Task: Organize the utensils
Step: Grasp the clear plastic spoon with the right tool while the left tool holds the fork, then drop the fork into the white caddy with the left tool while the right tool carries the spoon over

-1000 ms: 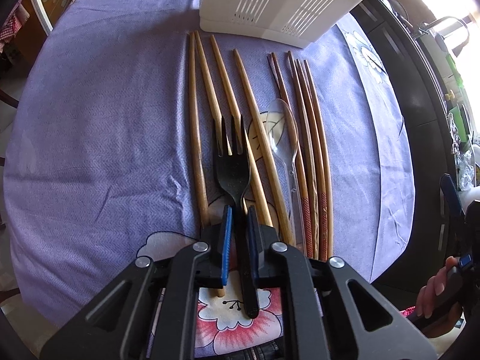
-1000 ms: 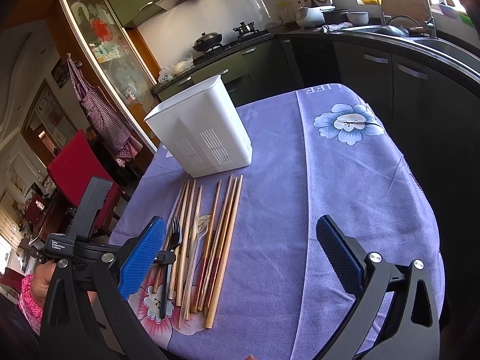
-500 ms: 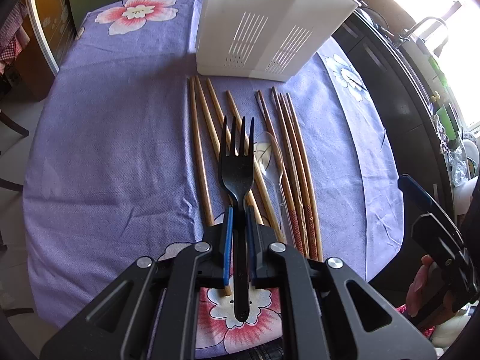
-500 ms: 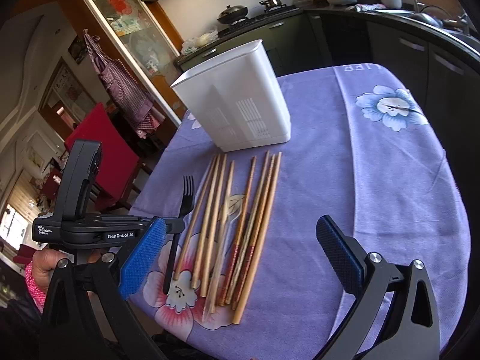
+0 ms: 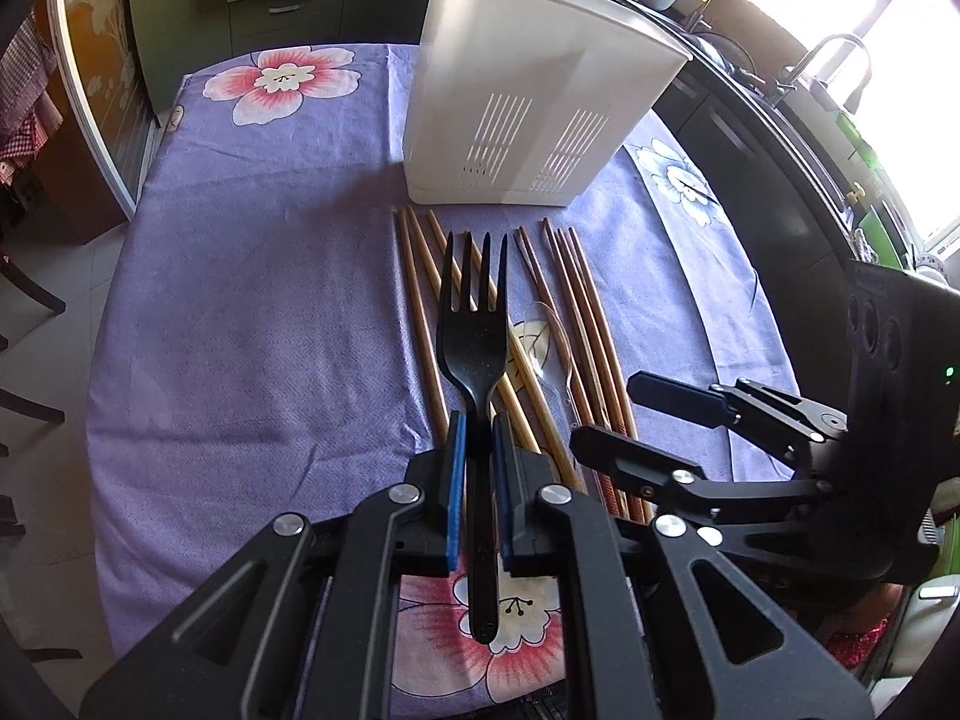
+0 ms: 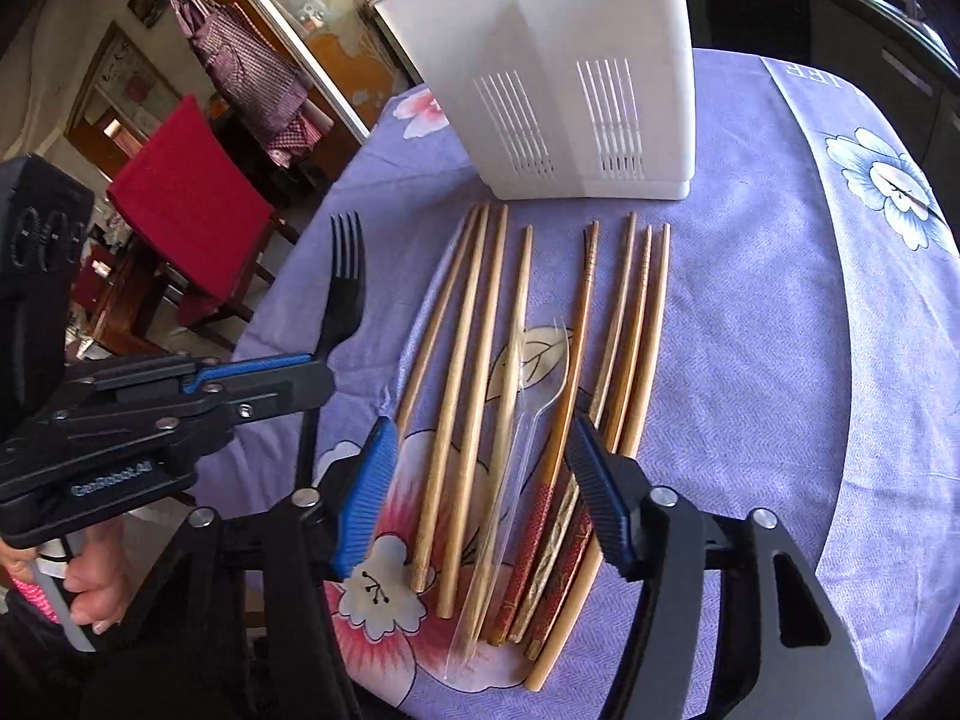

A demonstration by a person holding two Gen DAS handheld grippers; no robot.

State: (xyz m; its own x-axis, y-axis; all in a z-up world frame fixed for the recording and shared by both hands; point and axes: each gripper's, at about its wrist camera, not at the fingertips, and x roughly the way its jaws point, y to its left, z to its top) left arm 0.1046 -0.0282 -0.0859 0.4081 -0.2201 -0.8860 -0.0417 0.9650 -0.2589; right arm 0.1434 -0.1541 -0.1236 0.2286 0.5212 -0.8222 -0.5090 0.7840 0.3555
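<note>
1. Left wrist view: the black fork (image 5: 474, 336) is clamped by the left gripper (image 5: 477, 468), lifted above the chopsticks (image 6: 474, 372).
2. The right gripper (image 6: 480, 498), half open and just narrowed, is held empty over the clear spoon (image 6: 516, 426); neighbouring chopsticks could be caught too.

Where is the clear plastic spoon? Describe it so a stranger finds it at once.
Start at the white slotted bin standing on the purple floral tablecloth. In front of it lies a row of wooden chopsticks. Among them lies the clear plastic spoon, the only see-through piece.
</note>
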